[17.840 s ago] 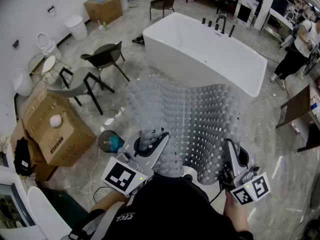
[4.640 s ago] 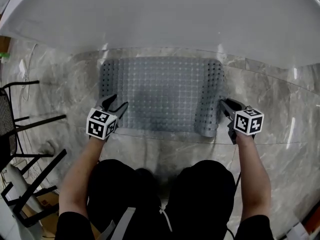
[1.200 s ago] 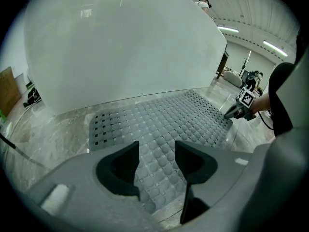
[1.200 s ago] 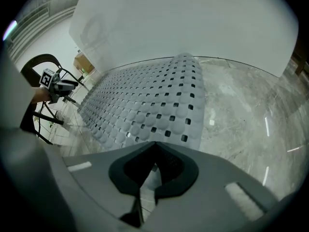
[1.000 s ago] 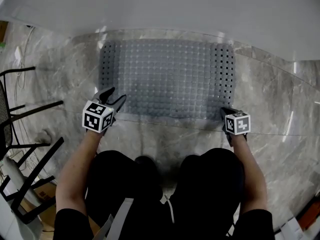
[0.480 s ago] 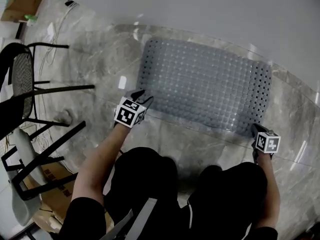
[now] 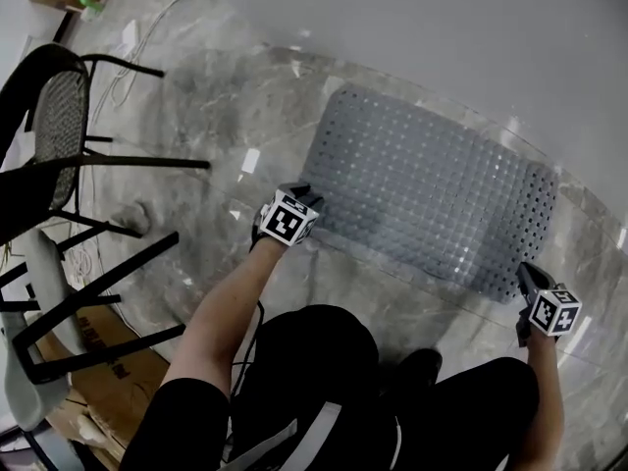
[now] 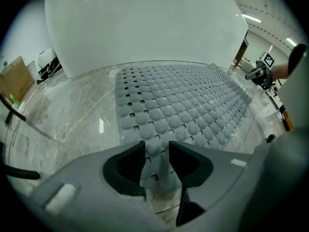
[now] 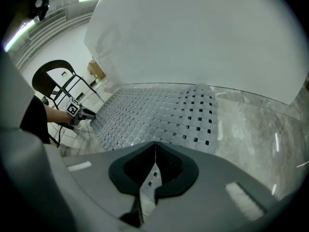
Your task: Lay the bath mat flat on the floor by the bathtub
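The mat (image 7: 432, 199) lies flat on the floor (image 7: 245, 96) by the tub (image 7: 442, 27), one corner between the fingers of the left gripper (image 8: 157, 151) — spread, just been closing. Fingers of the right gripper (image 9: 155, 151) are pressed together, empty. Looks soft and floppy — I'd grab corners.

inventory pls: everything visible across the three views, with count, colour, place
grey perforated rubber bath mat: 1, grey, lying on floor beside tub
white bathtub: 1, white, beyond mat's far edge
marble floor: grey, veined
black-legged chairs: 2, left of mat
brown cardboard boxes: 2, bottom left and top left
left gripper: 1, grey, jaws apart, just been closing, mat's near left corner between them
right gripper: 1, grey, jaws together, at mat's near right corner
person: 1, black clothes, bottom of head view
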Motion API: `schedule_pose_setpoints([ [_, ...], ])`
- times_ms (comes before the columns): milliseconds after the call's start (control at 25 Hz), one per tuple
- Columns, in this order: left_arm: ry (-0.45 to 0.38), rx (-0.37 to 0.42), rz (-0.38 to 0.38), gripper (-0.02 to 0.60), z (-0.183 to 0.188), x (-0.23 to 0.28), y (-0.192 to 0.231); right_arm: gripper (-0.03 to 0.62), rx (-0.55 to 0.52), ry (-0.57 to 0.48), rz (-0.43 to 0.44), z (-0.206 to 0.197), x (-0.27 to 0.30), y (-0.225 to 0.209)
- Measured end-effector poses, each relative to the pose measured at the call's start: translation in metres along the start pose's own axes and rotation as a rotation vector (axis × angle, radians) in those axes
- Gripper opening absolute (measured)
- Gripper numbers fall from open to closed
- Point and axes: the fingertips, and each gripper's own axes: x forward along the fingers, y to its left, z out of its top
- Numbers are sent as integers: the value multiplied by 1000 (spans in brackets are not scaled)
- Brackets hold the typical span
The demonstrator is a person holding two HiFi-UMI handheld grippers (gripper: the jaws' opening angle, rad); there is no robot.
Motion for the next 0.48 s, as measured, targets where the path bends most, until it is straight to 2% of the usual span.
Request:
schedule_pose_setpoints([
  [160, -15, -9, 32, 153, 0, 3, 3, -2, -11, -39, 21, 18, -4, 2],
  [200, -32, -16, 41, 127, 5, -2, 3, -2, -15, -52, 27, 22, -7, 4],
  [240, -56, -29, 44, 82, 13, -9, 2, -2, -22, -66, 33, 28, -12, 7],
  [280, -85, -45, 42, 67, 22, -17, -1, -2, -32, -83, 40, 34, -16, 9],
  [360, -145, -80, 21, 66, 42, -38, -7, -2, -47, -124, 64, 49, -26, 15],
  [480, -242, -130, -35, 67, 78, -82, -21, -2, -9, -174, 98, 63, -44, 24],
])
